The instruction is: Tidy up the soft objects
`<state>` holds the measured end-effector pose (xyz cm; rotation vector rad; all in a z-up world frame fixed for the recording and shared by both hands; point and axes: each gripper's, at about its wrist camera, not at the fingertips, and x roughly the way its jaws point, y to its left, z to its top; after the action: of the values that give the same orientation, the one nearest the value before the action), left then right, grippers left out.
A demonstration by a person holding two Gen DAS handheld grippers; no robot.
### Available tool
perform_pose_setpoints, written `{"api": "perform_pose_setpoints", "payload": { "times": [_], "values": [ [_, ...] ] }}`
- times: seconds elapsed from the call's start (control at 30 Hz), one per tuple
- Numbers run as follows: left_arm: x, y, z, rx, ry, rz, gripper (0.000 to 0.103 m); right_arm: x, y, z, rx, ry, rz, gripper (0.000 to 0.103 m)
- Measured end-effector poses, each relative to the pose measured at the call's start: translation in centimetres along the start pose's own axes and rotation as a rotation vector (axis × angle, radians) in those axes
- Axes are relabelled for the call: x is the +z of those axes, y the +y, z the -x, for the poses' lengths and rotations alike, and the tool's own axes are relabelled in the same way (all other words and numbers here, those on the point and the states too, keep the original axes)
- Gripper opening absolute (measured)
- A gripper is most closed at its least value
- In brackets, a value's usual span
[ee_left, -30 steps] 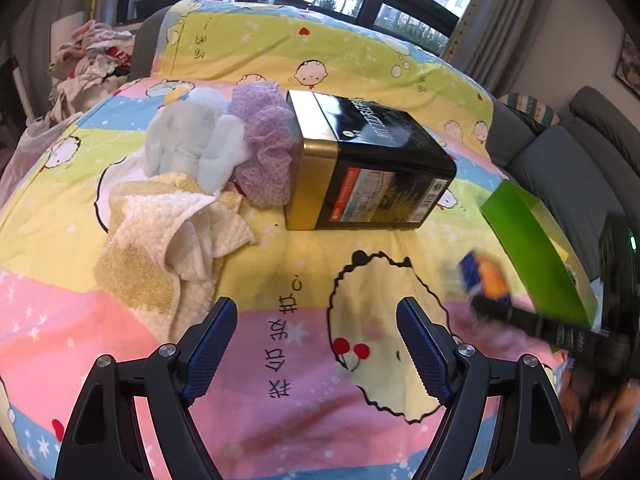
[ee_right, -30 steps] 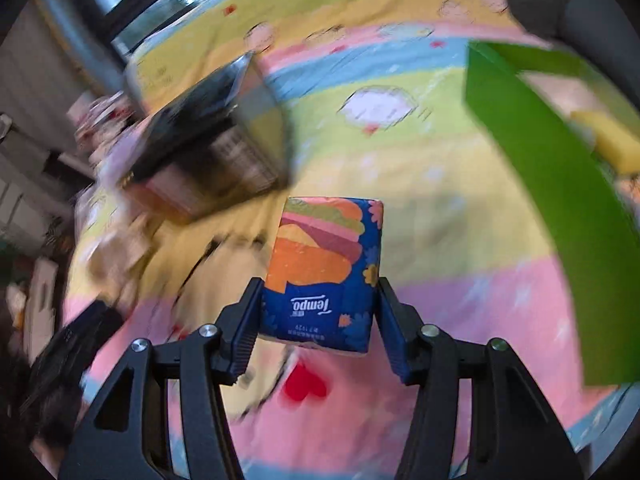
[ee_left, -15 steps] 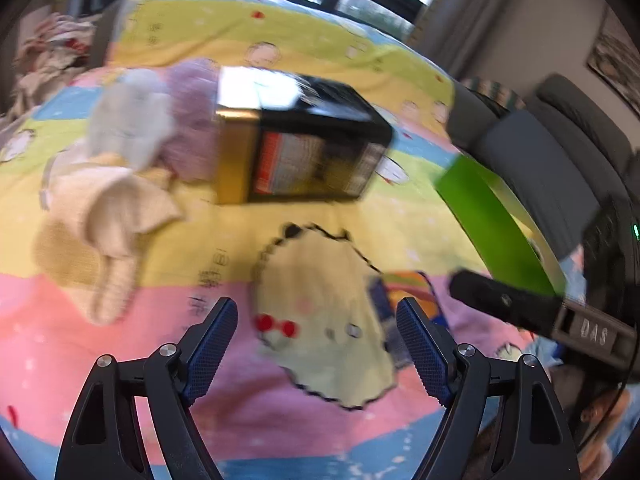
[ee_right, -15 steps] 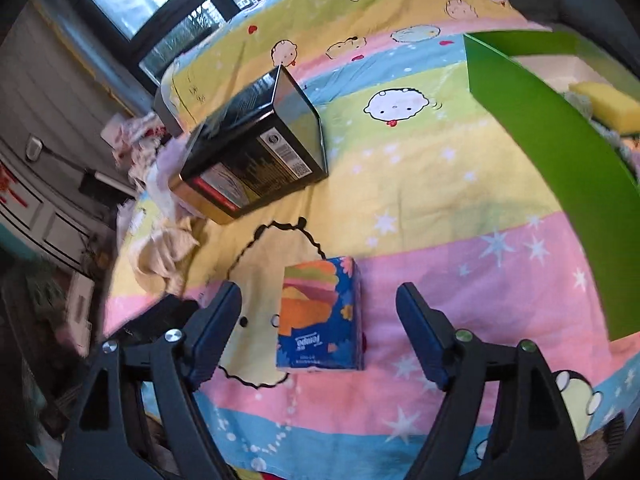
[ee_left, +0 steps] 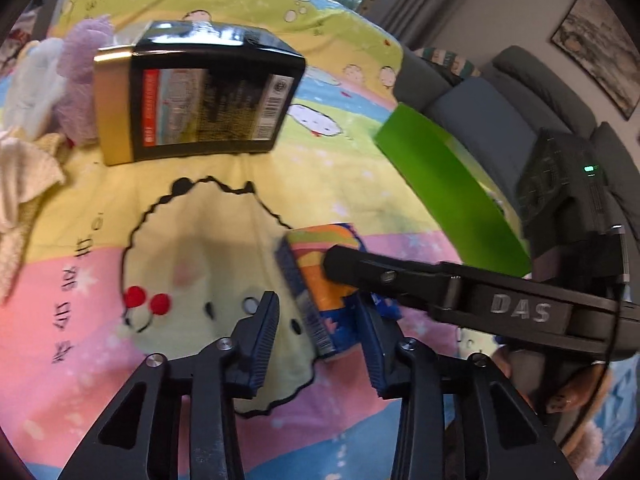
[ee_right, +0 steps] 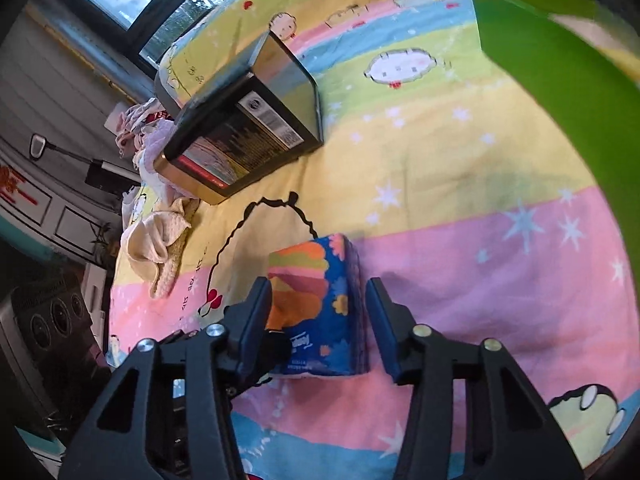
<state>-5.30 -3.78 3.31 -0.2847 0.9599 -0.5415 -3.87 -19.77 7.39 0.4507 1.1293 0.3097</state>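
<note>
Bed quilt [ee_right: 460,184] carries tissue pack [ee_right: 320,304]; left claw [ee_left: 316,336] and right claw [ee_right: 318,320] closing around it, neither seen gripping; transfer to green box [ee_right: 560,80] judged next.

The bedsheet [ee_right: 460,216] was striped in yellow, pink, pale blue and green, scattered with white stars and cartoon faces outlined in black. On it lay a tissue pack [ee_right: 320,304] of deep blue with orange, pink and green bands. The tin [ee_left: 196,92] was black with gold ends. The box [ee_left: 448,184] was bright green.
</note>
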Motion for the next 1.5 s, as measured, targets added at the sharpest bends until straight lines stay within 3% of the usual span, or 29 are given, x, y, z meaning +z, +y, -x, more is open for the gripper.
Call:
{"api": "perform_pose_setpoints", "payload": {
  "times": [0.07,0.27,0.5,0.63,0.73,0.9,1.2,1.5],
  "values": [
    [0.0,-0.2,-0.2,-0.033,-0.006,0.006,0.031,0.0,-0.4,-0.3,0.026,0.008,-0.016,0.042],
    [0.0,-2.1,0.6,-0.027,-0.057,-0.048,0.031,0.0,-0.1,0.6,0.042,-0.022,-0.008,0.041],
    [3.4,-8.8,1.5,-0.115,-0.178,-0.178,0.031,1.7,0.0,7.8,-0.012,-0.224,0.023,0.041],
    [5.6,-12.9,0.5,-0.208,-0.198,-0.233,0.031,2.7,-1.5,13.2,-0.086,-0.357,0.006,0.043],
    [6.3,-16.3,-0.5,-0.234,-0.22,-0.305,0.031,3.1,-3.2,16.2,-0.138,-0.44,-0.018,0.043],
    [7.5,-19.0,-4.0,-0.305,-0.153,-0.344,0.031,2.8,-6.6,18.6,-0.215,-0.524,-0.093,0.045],
    [6.9,-21.8,-9.1,-0.288,-0.015,-0.379,0.031,2.5,-12.7,17.9,-0.248,-0.505,-0.253,0.045],
    [7.1,-23.4,-11.8,-0.246,0.067,-0.409,0.031,3.1,-15.0,17.2,-0.273,-0.482,-0.325,0.045]
  ]
}}
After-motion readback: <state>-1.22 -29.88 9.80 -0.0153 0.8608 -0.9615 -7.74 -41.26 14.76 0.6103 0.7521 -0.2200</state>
